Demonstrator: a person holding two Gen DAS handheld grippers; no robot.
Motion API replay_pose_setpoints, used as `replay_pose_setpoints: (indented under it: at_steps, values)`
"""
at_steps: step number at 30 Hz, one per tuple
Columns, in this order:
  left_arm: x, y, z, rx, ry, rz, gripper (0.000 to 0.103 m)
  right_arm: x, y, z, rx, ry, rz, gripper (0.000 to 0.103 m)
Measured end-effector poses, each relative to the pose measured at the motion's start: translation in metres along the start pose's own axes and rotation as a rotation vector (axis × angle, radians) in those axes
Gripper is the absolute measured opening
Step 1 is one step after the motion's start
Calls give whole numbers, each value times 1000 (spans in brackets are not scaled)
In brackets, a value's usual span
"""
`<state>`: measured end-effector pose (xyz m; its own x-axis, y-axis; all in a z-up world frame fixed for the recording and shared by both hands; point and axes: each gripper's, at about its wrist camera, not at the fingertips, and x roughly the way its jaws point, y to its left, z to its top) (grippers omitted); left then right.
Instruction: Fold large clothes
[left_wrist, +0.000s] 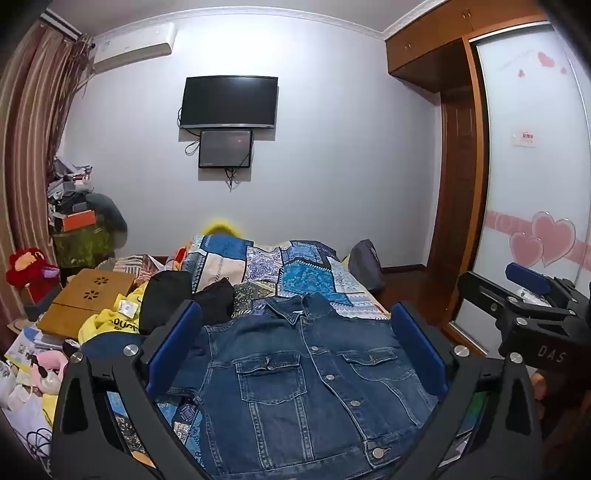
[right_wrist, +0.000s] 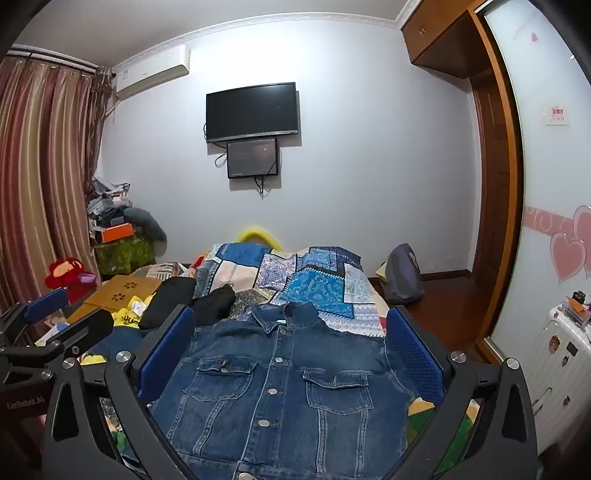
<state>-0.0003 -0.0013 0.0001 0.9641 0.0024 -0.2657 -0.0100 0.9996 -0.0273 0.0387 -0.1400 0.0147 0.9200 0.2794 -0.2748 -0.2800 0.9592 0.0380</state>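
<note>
A dark blue denim jacket (left_wrist: 306, 384) lies front up and buttoned on the patchwork bedspread (left_wrist: 295, 269), collar toward the far wall. It also shows in the right wrist view (right_wrist: 280, 387). My left gripper (left_wrist: 295, 347) is open above the jacket's chest, its blue pads wide apart and holding nothing. My right gripper (right_wrist: 291, 350) is open above the jacket too, empty. The right gripper shows at the right edge of the left wrist view (left_wrist: 517, 295). The left gripper shows at the left edge of the right wrist view (right_wrist: 55, 317).
Black garments (left_wrist: 192, 299) and a yellow garment (left_wrist: 110, 325) lie left of the jacket. A wooden lap table (left_wrist: 88, 295) and clutter lie further left. A backpack (right_wrist: 402, 273) stands on the floor right of the bed, a white suitcase (right_wrist: 557, 354) by the wardrobe door.
</note>
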Motion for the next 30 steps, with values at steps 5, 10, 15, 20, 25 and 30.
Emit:
replay_pose_setpoints:
  at_steps: [5,10,15,20,25,30]
  values:
    - [-2,6,2,-35,10,-16,103,1,-1,-3,6,4,2,103]
    - [4,9,-1,-43,10,-7,103,4,-2,-4,9,13,4,103]
    - [5,8,-2,-40,5,2,103,5,-3,-4,7,13,0,103]
    - [6,9,-4,-41,6,5,103,5,-3,-4,7,14,1,103]
    - [8,10,-7,-43,6,8,103,7,-4,-4,7,17,1,103]
    - [9,8,-8,-40,10,10,103,9,-1,-7,7,22,1,103]
